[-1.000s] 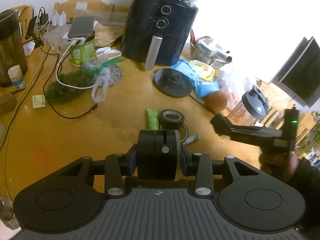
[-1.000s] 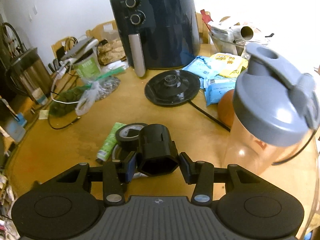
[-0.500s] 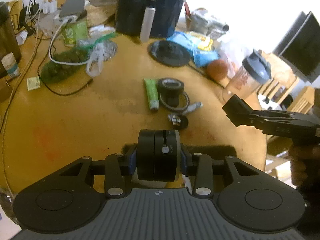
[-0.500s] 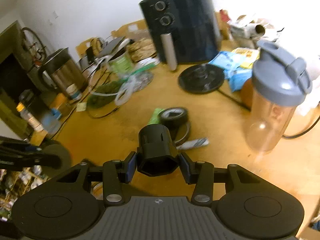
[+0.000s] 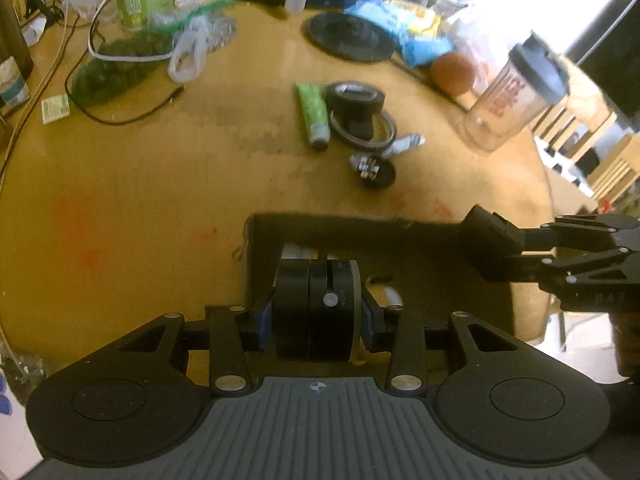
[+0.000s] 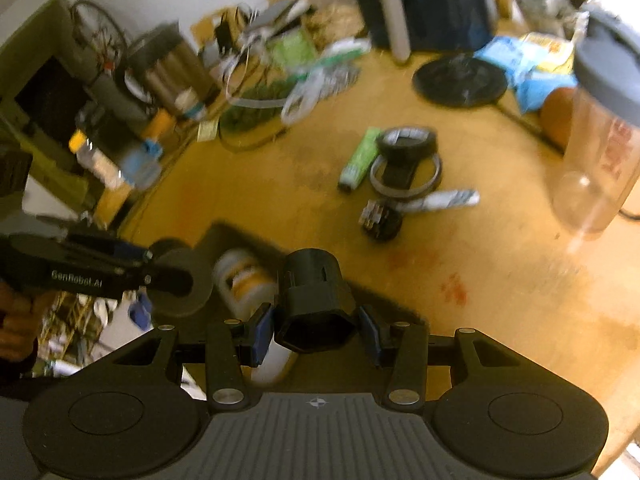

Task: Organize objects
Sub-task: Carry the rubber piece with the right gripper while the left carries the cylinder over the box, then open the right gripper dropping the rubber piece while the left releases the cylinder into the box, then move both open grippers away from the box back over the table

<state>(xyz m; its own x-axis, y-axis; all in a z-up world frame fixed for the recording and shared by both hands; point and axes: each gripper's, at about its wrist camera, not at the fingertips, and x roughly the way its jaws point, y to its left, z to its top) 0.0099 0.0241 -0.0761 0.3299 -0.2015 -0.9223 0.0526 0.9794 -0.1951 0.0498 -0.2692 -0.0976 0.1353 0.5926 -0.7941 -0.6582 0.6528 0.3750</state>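
Note:
My left gripper (image 5: 317, 314) is shut on a black round device with an OFF switch (image 5: 316, 312), held over a dark open box (image 5: 420, 248) at the table's near edge. My right gripper (image 6: 316, 326) is shut on a black hexagonal socket part (image 6: 314, 300), held over the same box (image 6: 224, 236), where a white bottle with a yellow label (image 6: 244, 280) lies. The right gripper also shows in the left wrist view (image 5: 496, 252). On the table lie a green tube (image 5: 312, 114), a black tape roll (image 5: 354, 98) and a small black disc with metal bits (image 5: 372, 170).
A shaker bottle with a grey lid (image 5: 516, 92), an orange (image 5: 452, 72), blue snack packs (image 5: 424, 46), a black round base (image 5: 348, 36), a dark air fryer (image 6: 424, 0), bagged greens (image 5: 116, 68), cables and a kettle (image 6: 168, 64) crowd the wooden table (image 5: 140, 200).
Both grippers have pulled back toward the table's near edge with their objects still held. They now hover over the dark box, which has come into view.

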